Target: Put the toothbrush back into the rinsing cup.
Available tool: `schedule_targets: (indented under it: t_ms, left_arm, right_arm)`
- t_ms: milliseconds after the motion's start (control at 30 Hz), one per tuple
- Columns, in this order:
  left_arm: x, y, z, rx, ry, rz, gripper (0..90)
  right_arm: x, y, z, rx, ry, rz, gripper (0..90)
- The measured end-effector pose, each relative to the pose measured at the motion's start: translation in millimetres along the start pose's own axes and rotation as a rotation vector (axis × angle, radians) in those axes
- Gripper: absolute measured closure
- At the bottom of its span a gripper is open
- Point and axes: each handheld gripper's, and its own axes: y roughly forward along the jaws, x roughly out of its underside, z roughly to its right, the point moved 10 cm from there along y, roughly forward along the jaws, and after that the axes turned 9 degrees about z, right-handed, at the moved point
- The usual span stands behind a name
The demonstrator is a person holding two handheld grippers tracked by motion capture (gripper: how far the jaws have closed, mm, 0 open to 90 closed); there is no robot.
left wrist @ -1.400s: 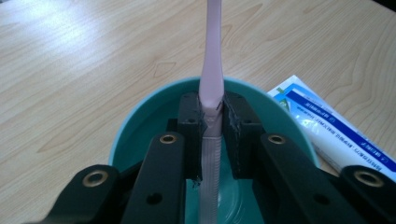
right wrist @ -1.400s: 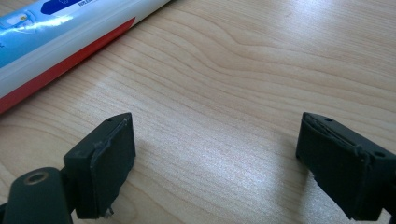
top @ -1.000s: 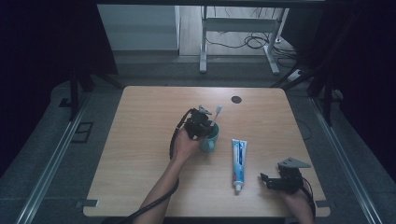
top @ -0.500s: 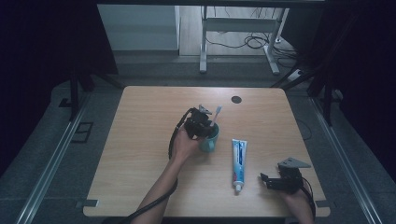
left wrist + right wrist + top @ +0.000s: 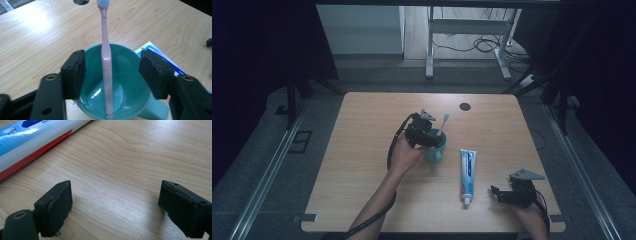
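- Releasing: left gripper [image 5: 111, 75] hangs over the cup [image 5: 117, 87], jaws just been opening; brush [image 5: 106, 65] stands between them, but pads [image 5: 77, 72] sit clear of it on both sides, so nothing is gripped.
- Brush is in the teal cup, handle end on the cup floor, bristle head up, leaning on the far rim. In the high view the cup [image 5: 435, 148] sits mid-table w/ the brush [image 5: 443, 123] poking out toward the far side.
- Step, as I read it: brush drop-off into the cup is about done; what's left is getting the left gripper [image 5: 421, 131] away.
- Next move prob. calls for a straight lift up and back, jaws kept wide, so neither pad clips the handle or rim and tips the cup.
- Right gripper [image 5: 115, 207] rests low over bare table, jaws wide apart, nothing between them; in the high view it [image 5: 512, 192] sits near the right front corner.
- Paste tube [image 5: 467, 171] lies flat just right of the cup, cap toward the person, betw. cup and right gripper. Likely next pick, judging by how near the right gripper is.
- Also around: dark round hole [image 5: 465, 106] in the table [image 5: 362, 150] near the far edge, well apart from the work.
- In the way: little. Cup handle [image 5: 160, 110] juts toward the tube side; tube [image 5: 160, 60] lies close by the cup.
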Motion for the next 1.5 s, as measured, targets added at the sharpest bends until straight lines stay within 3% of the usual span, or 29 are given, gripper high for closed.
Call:
schedule_targets:
  t_ms: [133, 500, 767, 1100, 1233, 1500]
  left_arm:
    - [-0.8, -7.0, -0.3, -0.008, 0.009, 0.015, 31.0]
    - [1.6, -29.2, 1.7, 0.007, -0.034, 0.035, 16.0]
    - [9.5, -38.1, 7.2, 0.022, -0.006, 0.033, 11.8]
    - [30.2, -43.2, 6.4, 0.011, -0.005, 0.043, 0.0]
    - [37.5, -46.4, 6.2, 0.021, -0.014, 0.055, 0.0]
    - [57.3, -48.9, 7.0, 0.035, 0.019, 0.045, 0.0]
  right_arm:
    - [0.0, 0.0, 0.0, 0.0, 0.0, 0.0, 11.6]
    - [0.0, 0.0, 0.0, 0.001, -0.001, 0.0, 11.6]
    - [0.0, 0.0, 0.0, 0.001, -0.001, 0.0, 11.6]
    - [0.0, 0.0, 0.0, 0.001, -0.001, 0.0, 11.6]
    - [0.0, 0.0, 0.0, 0.001, -0.002, -0.001, 11.6]
    - [0.1, -0.1, -0.1, 0.001, 0.0, -0.002, 11.6]
